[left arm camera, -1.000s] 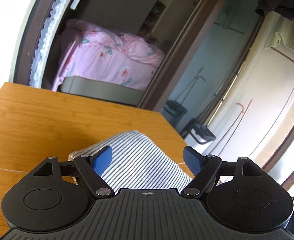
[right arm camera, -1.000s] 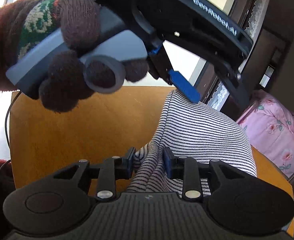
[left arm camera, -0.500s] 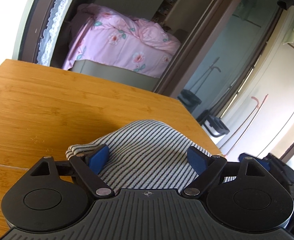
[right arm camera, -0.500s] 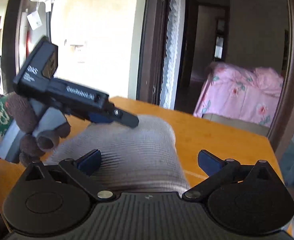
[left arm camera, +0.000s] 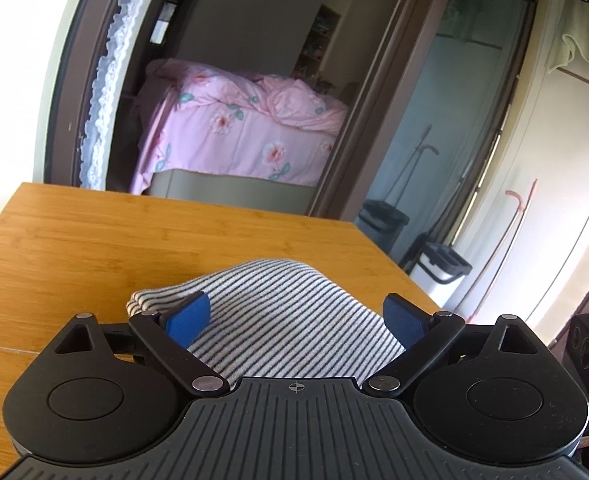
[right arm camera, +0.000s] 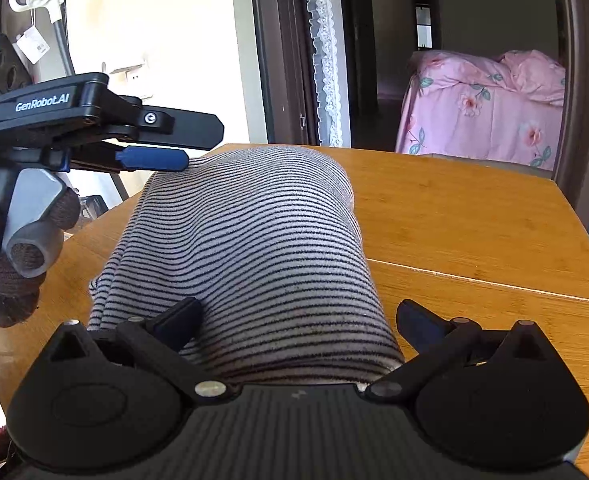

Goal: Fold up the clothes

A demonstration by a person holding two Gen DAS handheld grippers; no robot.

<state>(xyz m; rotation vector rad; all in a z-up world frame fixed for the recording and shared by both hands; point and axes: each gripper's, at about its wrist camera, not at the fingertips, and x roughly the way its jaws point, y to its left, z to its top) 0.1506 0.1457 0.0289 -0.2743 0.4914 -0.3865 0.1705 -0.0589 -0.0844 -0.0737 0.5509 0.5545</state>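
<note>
left claw [left arm camera: 296,314], seen from its own wrist camera: blue-padded fingers [left arm camera: 186,316] spread wide apart, gripping nothing, with the striped garment [left arm camera: 278,312] lying between and beneath them. right claw [right arm camera: 300,320], seen from its own wrist camera: dark fingers [right arm camera: 180,320] likewise parted and empty, straddling the near end of the same garment, whose folded bulk fills the gap between them without being pinched. the garment (white with thin black stripes) rests as a rounded, folded bundle on the wooden worktop [right arm camera: 474,220], with loose layered edges showing at its left side in the right wrist view. in that view the left claw appears again at upper left, held in a hand [right arm camera: 10,248] wearing a dark brown knitted glove; its blue pad sits at the far left edge of the bundle, whether touching cannot be told. a pale seam runs across the worktop beside the garment. beyond the worktop, a dark-framed doorway with a white lace trim [left arm camera: 102,92] opens onto a bed covered by a pink floral quilt [left arm camera: 238,136]. to the right in the left wrist view, a pale wall and a dark bin [left arm camera: 382,220] stand past the worktop corner.
</note>
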